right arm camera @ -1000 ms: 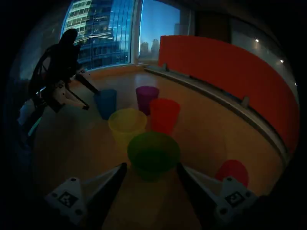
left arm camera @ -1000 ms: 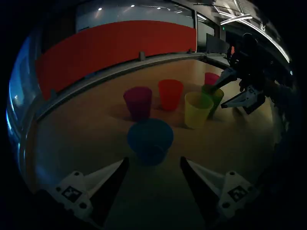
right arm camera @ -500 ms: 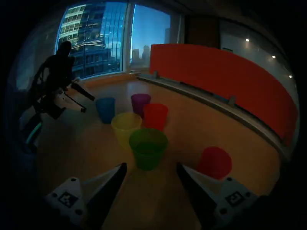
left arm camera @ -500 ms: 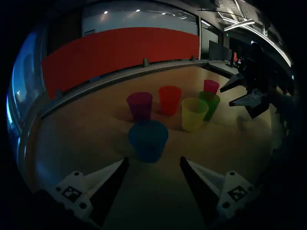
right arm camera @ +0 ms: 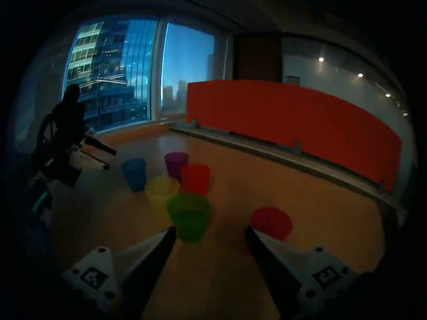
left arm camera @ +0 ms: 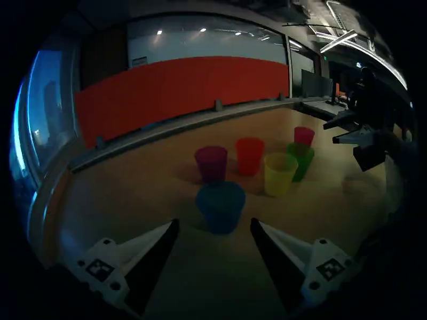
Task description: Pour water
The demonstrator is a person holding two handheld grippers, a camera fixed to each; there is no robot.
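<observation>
The pouring is not yet starting, I judge; the left gripper (left arm camera: 213, 220) is holding its fingers wide and empty before the blue cup (left arm camera: 220, 205) on the desk (left arm camera: 133, 186); the right gripper (right arm camera: 210, 229) is waiting likewise, wide and empty, before the green cup (right arm camera: 188, 216); no cup is being lifted.
</observation>
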